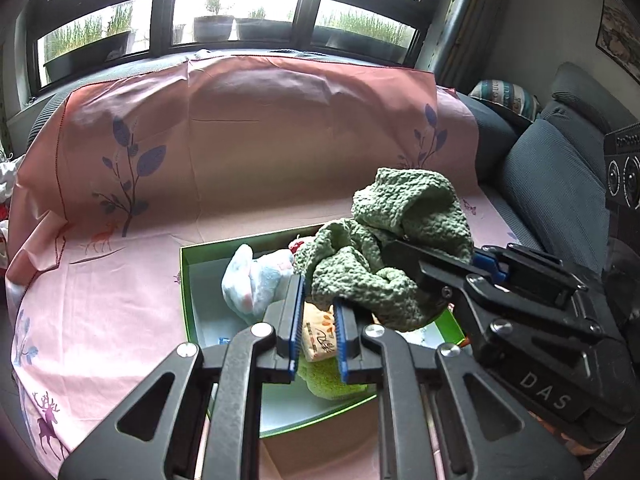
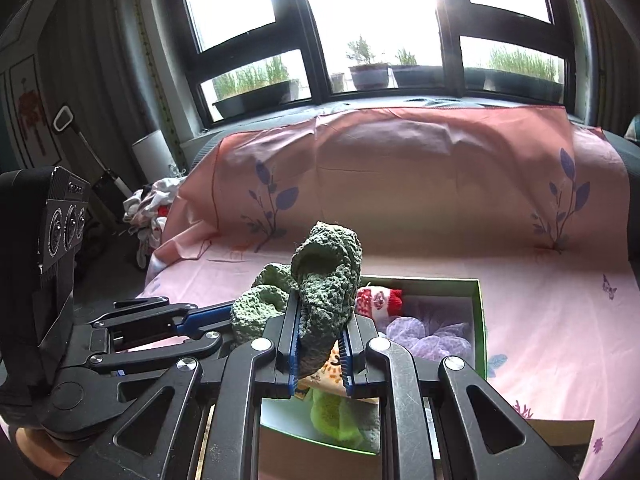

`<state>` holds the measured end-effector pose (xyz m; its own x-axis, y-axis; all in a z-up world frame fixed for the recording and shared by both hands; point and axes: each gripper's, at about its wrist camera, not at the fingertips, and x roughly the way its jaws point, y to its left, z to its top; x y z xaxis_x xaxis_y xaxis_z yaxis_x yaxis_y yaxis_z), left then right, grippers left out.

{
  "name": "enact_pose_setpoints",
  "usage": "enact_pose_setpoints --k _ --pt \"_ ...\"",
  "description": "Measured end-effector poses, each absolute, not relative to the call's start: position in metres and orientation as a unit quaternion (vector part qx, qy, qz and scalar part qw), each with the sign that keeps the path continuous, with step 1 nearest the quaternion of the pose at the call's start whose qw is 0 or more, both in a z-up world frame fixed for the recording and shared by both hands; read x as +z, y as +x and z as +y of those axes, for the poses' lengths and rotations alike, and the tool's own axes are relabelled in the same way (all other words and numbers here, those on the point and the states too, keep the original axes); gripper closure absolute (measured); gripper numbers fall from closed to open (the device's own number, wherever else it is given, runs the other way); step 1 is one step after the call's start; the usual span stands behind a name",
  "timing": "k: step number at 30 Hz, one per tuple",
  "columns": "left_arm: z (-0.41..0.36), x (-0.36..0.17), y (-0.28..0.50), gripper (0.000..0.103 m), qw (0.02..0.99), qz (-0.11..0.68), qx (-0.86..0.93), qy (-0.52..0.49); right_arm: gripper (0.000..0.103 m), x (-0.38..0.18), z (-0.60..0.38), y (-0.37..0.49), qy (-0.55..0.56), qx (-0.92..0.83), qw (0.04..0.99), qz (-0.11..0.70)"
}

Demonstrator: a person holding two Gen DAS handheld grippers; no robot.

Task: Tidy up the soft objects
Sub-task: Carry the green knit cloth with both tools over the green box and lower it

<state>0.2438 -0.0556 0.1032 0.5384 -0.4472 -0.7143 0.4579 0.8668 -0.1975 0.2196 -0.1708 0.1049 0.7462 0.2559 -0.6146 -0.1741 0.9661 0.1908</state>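
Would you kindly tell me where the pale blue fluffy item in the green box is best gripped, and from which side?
Grip the pale blue fluffy item at its raised end, coming from above: the green box walls block the sides, and the green knit hangs close beside it.

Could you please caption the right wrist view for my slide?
Right gripper holds a green knitted cloth above the green box on a pink sheet.
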Motion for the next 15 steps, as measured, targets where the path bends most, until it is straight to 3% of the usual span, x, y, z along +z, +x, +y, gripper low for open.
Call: enact_pose_setpoints --k 15 --pt "-0.102 0.055 0.283 0.089 0.851 0.462 -0.248 0.036 0.086 0.050 -0.215 0.254 0.076 0.039 0.913 0.400"
